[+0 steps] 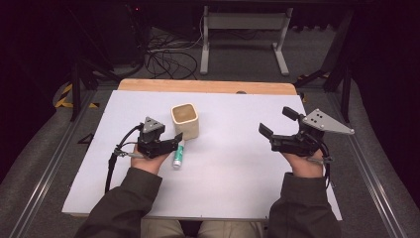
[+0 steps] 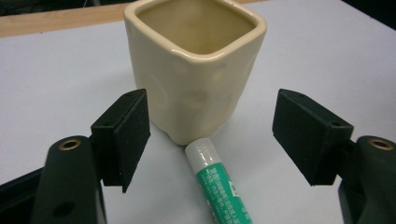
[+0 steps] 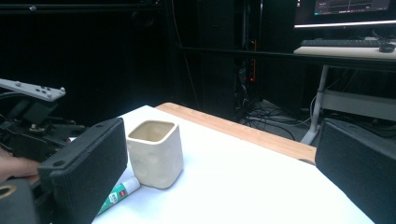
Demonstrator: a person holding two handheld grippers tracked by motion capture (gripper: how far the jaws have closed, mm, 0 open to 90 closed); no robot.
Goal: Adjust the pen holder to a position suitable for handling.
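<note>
Clearly the tube (image 1: 178,155) matters most, since it lies right under the left gripper (image 1: 174,139) on the white table (image 1: 237,168). It is a small green and white tube with a white cap, and its cap end touches, or all but touches, the near bottom corner of the cream cup (image 1: 185,120). Its long axis runs from that corner back toward the person, near to far, slightly slanted.

From the left gripper view, the tube (image 2: 215,179) passes between the two black pads (image 2: 133,133), which stand wide apart and hold nothing, with the cup (image 2: 194,65) upright just beyond them. So the jaws already straddle the tube across its narrow width; a grasp would likely need only a drop and a squeeze, though the cup stands close enough to be nudged.

Well off to the right, the right gripper (image 1: 277,128) hovers with its jaws spread wide and empty. It points left toward the cup (image 3: 155,153) and tube (image 3: 117,193), but the left hand (image 1: 147,162) is far nearer.
</note>
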